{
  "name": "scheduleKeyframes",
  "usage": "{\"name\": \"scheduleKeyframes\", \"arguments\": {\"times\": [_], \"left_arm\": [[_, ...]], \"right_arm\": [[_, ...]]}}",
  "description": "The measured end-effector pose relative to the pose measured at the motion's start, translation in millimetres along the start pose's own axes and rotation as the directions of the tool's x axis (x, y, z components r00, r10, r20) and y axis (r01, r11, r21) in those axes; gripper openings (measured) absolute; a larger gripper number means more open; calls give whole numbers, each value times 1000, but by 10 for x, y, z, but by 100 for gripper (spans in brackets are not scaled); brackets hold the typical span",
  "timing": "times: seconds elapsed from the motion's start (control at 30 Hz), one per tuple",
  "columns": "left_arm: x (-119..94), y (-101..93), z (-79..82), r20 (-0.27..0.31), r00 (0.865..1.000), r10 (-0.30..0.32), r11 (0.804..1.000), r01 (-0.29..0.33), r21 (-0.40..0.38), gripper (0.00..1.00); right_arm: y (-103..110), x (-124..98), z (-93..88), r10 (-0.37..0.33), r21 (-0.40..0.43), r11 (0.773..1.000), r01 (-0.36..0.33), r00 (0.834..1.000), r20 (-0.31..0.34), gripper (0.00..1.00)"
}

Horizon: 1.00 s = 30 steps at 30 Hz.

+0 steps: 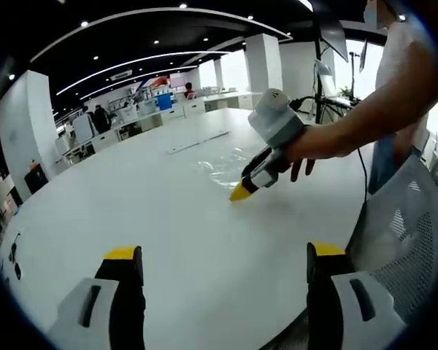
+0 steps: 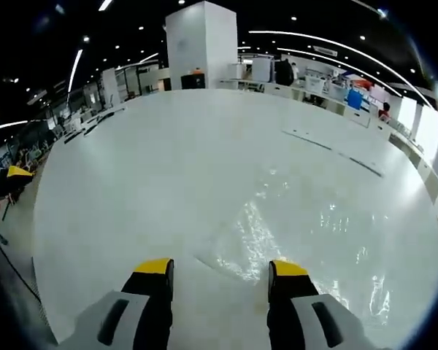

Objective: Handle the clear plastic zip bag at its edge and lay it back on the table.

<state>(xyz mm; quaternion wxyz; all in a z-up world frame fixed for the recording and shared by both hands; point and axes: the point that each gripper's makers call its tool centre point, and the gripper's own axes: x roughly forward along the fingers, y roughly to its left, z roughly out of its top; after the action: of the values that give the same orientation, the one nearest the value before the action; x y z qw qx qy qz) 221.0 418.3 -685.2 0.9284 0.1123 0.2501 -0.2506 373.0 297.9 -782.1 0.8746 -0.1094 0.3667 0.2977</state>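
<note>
One clear zip bag [image 2: 292, 226], lying flat and crinkled on the white tabletop [image 2: 153, 168], nothing visible inside it (too glary to be sure). My right gripper [image 2: 220, 268] has its fingers spread, tips right at the bag's near edge. My left gripper [image 1: 223, 255] hangs well short of the bag [image 1: 230, 164], fingers spread, empty. One mesh chair [image 1: 405, 233] beside the tabletop.

Open-plan office: desk rows [image 1: 168, 109], pillars [image 2: 201, 44], ceiling strip lights [image 1: 131, 62].
</note>
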Motion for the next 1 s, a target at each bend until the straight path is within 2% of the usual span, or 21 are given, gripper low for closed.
{"name": "scheduleKeyframes", "arguments": {"times": [0.17, 0.3, 0.4, 0.47, 0.5, 0.7, 0.83, 1.0], "left_arm": [[-19, -2, -35, -8, 1000, 3, 1000, -3, -3, 91], [-31, 24, -56, -13, 1000, 9, 1000, -9, -8, 91], [-26, 43, -60, -14, 1000, 11, 1000, -11, -10, 91], [-28, 51, -51, -16, 1000, 12, 1000, -12, -2, 90], [-31, 58, -41, -14, 1000, 15, 1000, -15, 3, 90], [-44, 87, -39, -11, 1000, 23, 1000, -23, 0, 90], [-64, 102, -59, -15, 999, 30, 1000, -30, -9, 90], [-68, 123, -62, -15, 999, 34, 999, -34, -11, 89]], "right_arm": [[-16, 22, 23, 5, 2, 1000, -5, 1000, -5, 44], [7, 53, 130, 4, 11, 1000, -5, 1000, 25, 41], [45, 94, 152, 21, 15, 1000, -22, 1000, 8, 41], [108, 132, 138, 53, 34, 998, -53, 999, -2, 39], [130, 129, 135, 69, -4, 998, -69, 998, 3, 39], [120, 115, 136, 74, 19, 997, -75, 997, 13, 37], [142, 63, 60, 93, -73, 993, -93, 996, -3, 33], [92, -75, -8, 119, -24, 993, -118, 992, 43, 29]]}}
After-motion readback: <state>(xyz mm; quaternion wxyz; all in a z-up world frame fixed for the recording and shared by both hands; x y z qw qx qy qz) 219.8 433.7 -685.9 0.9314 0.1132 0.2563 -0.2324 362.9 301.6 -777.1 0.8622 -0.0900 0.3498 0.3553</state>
